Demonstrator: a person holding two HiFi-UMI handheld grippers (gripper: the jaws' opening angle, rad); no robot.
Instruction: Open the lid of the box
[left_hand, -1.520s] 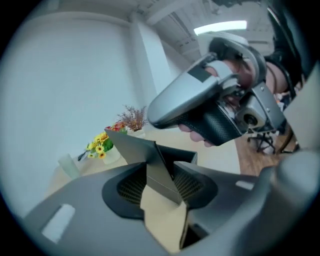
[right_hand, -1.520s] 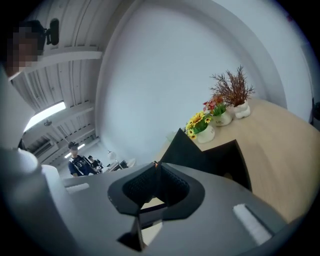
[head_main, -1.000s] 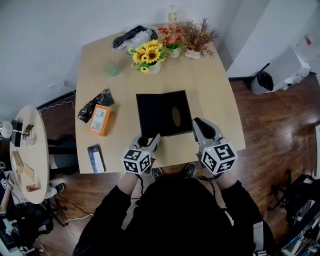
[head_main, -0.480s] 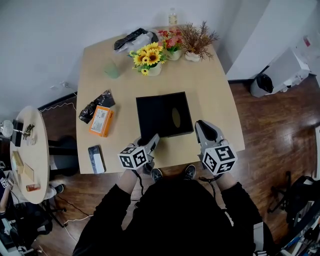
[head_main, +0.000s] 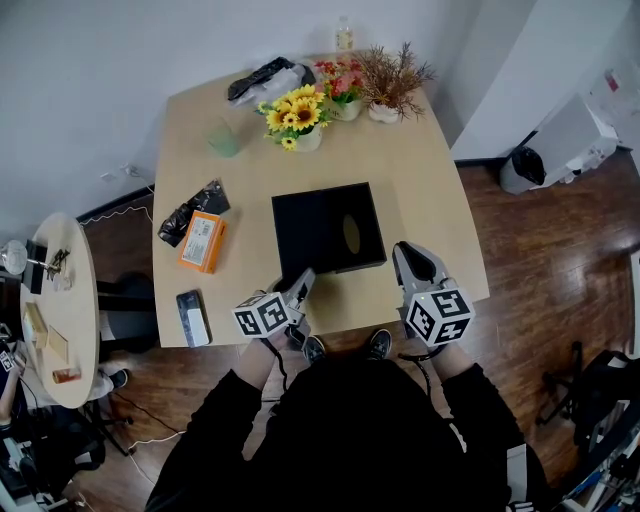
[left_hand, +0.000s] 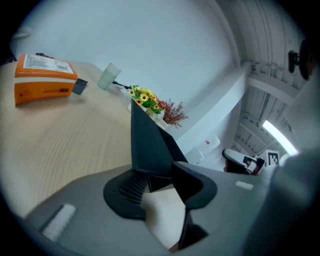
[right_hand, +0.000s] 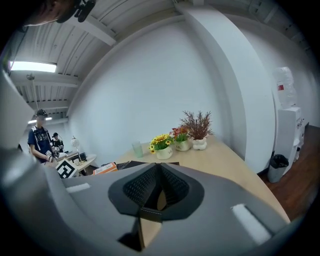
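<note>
Scene: a light wooden worktop (head_main: 420, 180) is viewed from above, with a person standing at its near edge and 1 hand-held gripper held in each hand.
Task item: a black box (head_main: 328, 228) is placed flat near the middle of the worktop, towards the near edge. A pale oval mark is seen on its top, right of centre.
Lid: the lid (left_hand: 147, 145) is seen lying flat on the box in the head view. Whether it has been raised at all cannot be told.
Left hand-held gripper (head_main: 300, 282): located at the near-left corner of the box. In the left gripper view the left hand-held gripper (left_hand: 161, 180) is seen closed, with a thin black edge of the lid clamped between the 2 pads.
Right hand-held gripper (head_main: 408, 250): held just beside the near-right corner of the box, over bare worktop. Contact with the box cannot be told. In the right gripper view the right hand-held gripper (right_hand: 157, 187) is seen with its ribbed pads brought together and nothing between them.
Left of box: an orange carton (head_main: 202, 240) is lying well apart from the box, with a black crumpled bag (head_main: 190, 210) touching its far side and a dark phone (head_main: 192, 317) by the near edge.
Far edge: a sunflower pot (head_main: 295, 110), a red flower pot (head_main: 342, 75) and a dried plant (head_main: 392, 75) are grouped together. A pale green cup (head_main: 222, 138) is set to their left.
</note>
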